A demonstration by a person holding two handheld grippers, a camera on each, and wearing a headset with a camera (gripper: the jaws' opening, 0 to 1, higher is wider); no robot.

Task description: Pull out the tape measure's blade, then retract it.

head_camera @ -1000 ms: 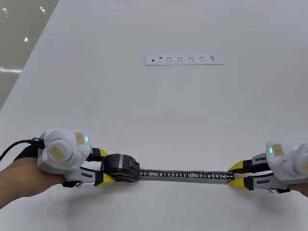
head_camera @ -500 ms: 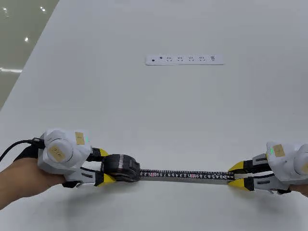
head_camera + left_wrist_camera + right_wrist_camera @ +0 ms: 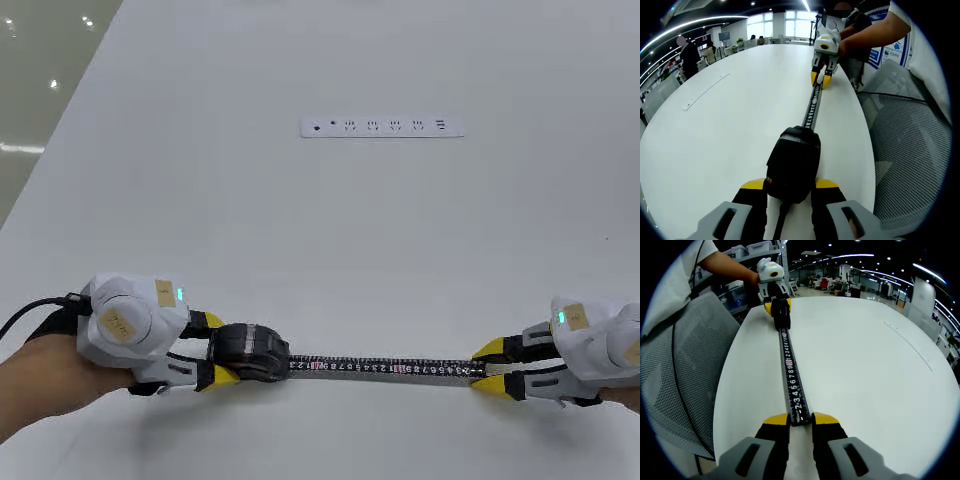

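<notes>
A black tape measure case (image 3: 250, 351) sits near the table's front edge, held between the yellow-tipped jaws of my left gripper (image 3: 214, 347). In the left gripper view the case (image 3: 793, 163) sits right between the jaws of that gripper (image 3: 790, 184). The black numbered blade (image 3: 385, 367) stretches rightward from the case, just above the table. My right gripper (image 3: 489, 368) is shut on the blade's end. The right gripper view shows the blade (image 3: 790, 377) running away to the case (image 3: 781, 314) from between that gripper's (image 3: 801, 419) closed tips.
A white power strip (image 3: 381, 127) lies flat at the far middle of the white table (image 3: 320, 230). The table's left edge (image 3: 60, 120) meets the floor. A mesh chair back (image 3: 685, 370) stands beside the table's front edge.
The blade's visible length has grown slightly: the case and left gripper sit a little further left and lower. The right gripper keeps its hold on the blade's end.
</notes>
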